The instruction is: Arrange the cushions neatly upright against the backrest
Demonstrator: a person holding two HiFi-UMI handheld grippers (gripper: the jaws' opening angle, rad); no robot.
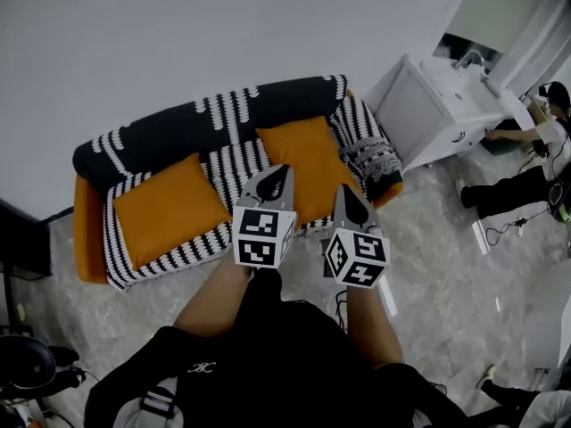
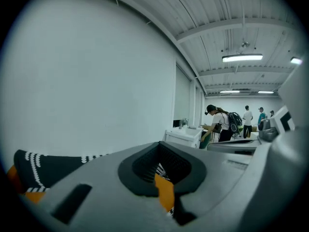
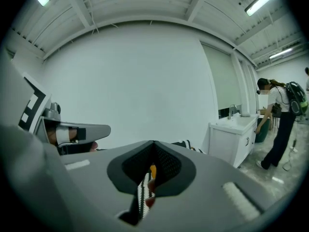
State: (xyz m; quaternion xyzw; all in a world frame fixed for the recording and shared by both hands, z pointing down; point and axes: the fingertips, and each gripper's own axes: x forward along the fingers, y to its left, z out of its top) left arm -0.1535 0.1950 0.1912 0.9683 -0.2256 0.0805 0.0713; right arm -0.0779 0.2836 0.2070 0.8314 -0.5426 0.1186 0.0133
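Observation:
An orange sofa (image 1: 87, 230) under a black-and-white striped cover stands against the wall, its dark backrest (image 1: 205, 119) at the far side. One orange cushion (image 1: 169, 208) lies flat on the left of the seat. A second orange cushion (image 1: 308, 163) lies at the middle with its far edge at the backrest. A black-and-white patterned cushion (image 1: 373, 160) sits at the right end. My left gripper (image 1: 278, 178) and right gripper (image 1: 351, 194) hover side by side above the seat's front, both shut and empty. In the gripper views the left gripper (image 2: 161, 151) and right gripper (image 3: 152, 158) show closed jaws.
A white sink cabinet (image 1: 437, 105) stands right of the sofa. A person (image 1: 526, 163) bends beside it, with cables (image 1: 504, 230) on the marble floor. A black chair (image 1: 27, 364) is at the lower left. More people (image 2: 219, 124) stand in the distance.

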